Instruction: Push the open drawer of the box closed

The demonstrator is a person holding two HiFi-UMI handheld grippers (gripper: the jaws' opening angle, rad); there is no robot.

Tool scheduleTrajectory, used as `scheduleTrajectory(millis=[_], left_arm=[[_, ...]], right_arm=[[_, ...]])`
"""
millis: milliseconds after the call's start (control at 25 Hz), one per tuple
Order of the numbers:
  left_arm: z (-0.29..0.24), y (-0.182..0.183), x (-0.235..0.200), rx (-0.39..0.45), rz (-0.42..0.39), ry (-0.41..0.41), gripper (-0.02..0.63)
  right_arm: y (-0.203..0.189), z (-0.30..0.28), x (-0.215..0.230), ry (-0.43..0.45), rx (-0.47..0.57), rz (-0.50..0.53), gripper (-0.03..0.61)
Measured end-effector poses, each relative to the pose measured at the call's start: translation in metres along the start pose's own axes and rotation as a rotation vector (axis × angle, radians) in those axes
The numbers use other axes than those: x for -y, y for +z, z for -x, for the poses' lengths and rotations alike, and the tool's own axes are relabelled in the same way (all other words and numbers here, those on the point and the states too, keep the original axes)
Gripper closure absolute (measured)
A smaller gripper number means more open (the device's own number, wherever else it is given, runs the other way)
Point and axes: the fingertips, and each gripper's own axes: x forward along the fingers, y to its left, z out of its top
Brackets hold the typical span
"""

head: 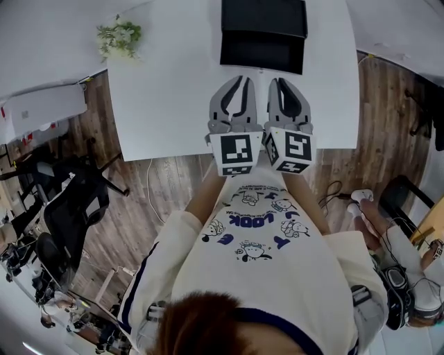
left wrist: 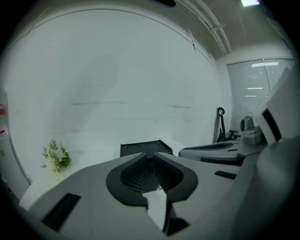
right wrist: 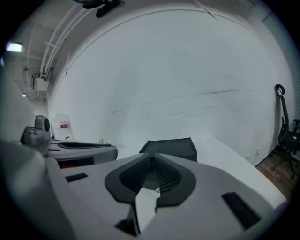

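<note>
My left gripper [head: 239, 80] and right gripper [head: 278, 82] hang side by side over the white table's [head: 166, 90] near edge, fingers pressed together, empty. Bare tabletop separates them from the box [head: 263, 15], its drawer [head: 261, 53] open toward me. Wood floor [head: 170, 188] all round.

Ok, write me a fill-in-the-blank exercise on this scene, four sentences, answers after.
1. The box on the white table is ____ in colour.
2. Its drawer, facing the person, stands ____.
3. The left gripper and the right gripper each hold nothing, with jaws ____.
4. In the head view, the flowers lie to the box's ____.

Missing words: black; open; shut; left
</note>
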Motion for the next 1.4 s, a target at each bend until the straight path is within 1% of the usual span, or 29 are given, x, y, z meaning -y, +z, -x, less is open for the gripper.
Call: scheduleTrajectory(millis=[120, 320, 680, 840, 1120, 1400], left_arm=[[-0.005, -0.010, -0.004, -0.022, 0.007, -0.020, 0.566], [-0.014, -0.028, -0.012, -0.065, 0.014, -0.028, 0.566], [-0.033, -0.056, -0.022, -0.125, -0.009, -0.061, 0.566], [-0.040, -0.065, -0.023, -0.140, -0.002, -0.079, 0.566], [-0.047, -0.076, -0.022, -0.161, -0.001, -0.103, 0.566], [-0.047, -0.088, -0.025, -0.178, 0.009, -0.102, 0.566]], right_arm=[[-0.008, -0.008, 0.001, -0.009, -0.029, -0.002, 0.528], [-0.020, -0.021, 0.004, -0.027, -0.062, -0.004, 0.528], [-0.056, -0.044, 0.014, -0.064, -0.150, -0.014, 0.528], [-0.068, -0.053, 0.020, -0.078, -0.171, -0.013, 0.528], [-0.089, -0.065, 0.015, -0.065, -0.222, -0.007, 0.528], [-0.108, -0.073, 0.018, -0.072, -0.262, -0.025, 0.526]])
